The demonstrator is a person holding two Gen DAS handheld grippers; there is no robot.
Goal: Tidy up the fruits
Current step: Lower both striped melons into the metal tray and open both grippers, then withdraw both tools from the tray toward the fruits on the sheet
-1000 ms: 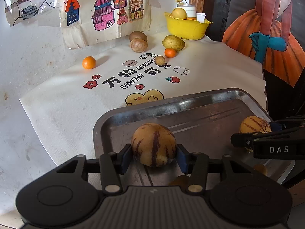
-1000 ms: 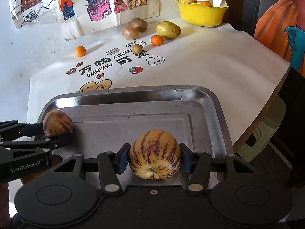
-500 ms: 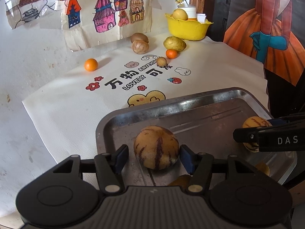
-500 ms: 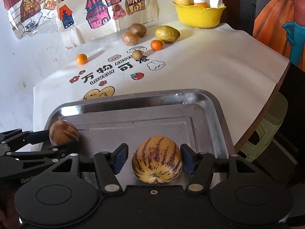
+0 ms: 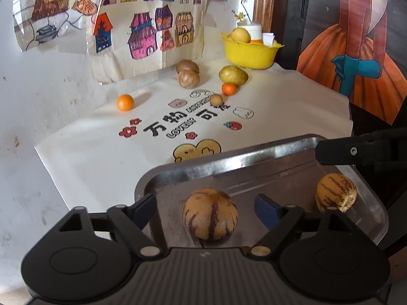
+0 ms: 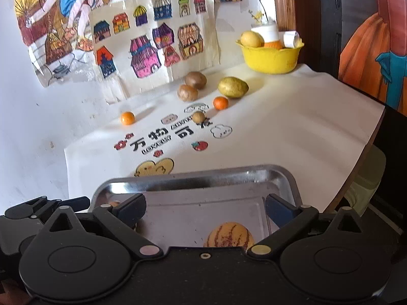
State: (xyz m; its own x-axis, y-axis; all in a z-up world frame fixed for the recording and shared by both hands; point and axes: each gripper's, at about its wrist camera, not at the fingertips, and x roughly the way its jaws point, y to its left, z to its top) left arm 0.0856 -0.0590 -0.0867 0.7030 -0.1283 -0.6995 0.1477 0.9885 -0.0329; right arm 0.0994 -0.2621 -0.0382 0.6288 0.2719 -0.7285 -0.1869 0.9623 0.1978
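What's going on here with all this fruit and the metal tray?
A person holding two grippers is sorting fruit onto a metal tray. The left gripper is opening around a striped melon resting on the tray, pads clear of it. The right gripper is opening too, above a second striped melon. Two oranges, brown fruits and a yellow-green one wait on the cloth.

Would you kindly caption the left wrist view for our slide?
Left hand-held gripper opening around a striped melon resting on the steel tray.
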